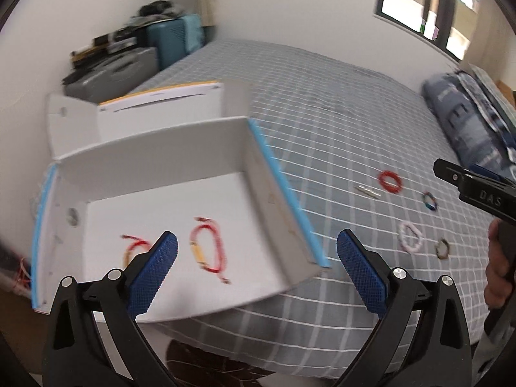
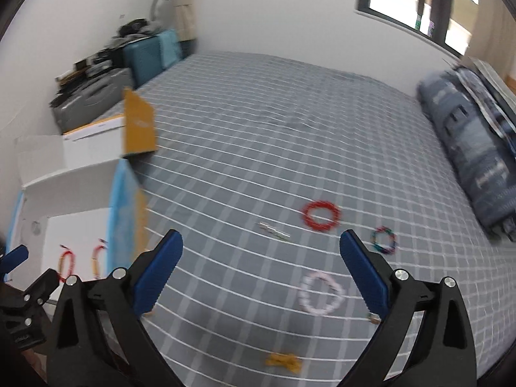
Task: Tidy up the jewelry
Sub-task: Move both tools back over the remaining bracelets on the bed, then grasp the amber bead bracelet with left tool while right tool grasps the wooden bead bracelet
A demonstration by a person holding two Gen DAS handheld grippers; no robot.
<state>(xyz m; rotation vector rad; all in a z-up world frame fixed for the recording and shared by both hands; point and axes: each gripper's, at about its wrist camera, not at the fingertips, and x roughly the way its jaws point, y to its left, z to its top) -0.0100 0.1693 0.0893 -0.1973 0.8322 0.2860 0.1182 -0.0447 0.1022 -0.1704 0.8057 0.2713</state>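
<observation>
A white open box (image 1: 154, 148) with blue edges sits at the bed's left edge; two red-and-gold bracelets (image 1: 208, 250) lie inside it. It also shows in the right wrist view (image 2: 74, 174). My left gripper (image 1: 256, 269) is open and empty above the box's near right corner. My right gripper (image 2: 259, 269) is open and empty above the bed. On the bedspread lie a red ring bracelet (image 2: 321, 215), a multicolour bracelet (image 2: 383, 240), a pink-white bracelet (image 2: 319, 293), a thin silver bar (image 2: 274, 230) and a small yellow piece (image 2: 283, 362).
The grey checked bedspread (image 2: 258, 129) covers the bed. A folded blue quilt (image 2: 477, 148) lies at the right. Suitcases and clutter (image 2: 106, 64) stand past the box by the wall. A small dark-gold ring (image 1: 442, 248) lies near the right hand.
</observation>
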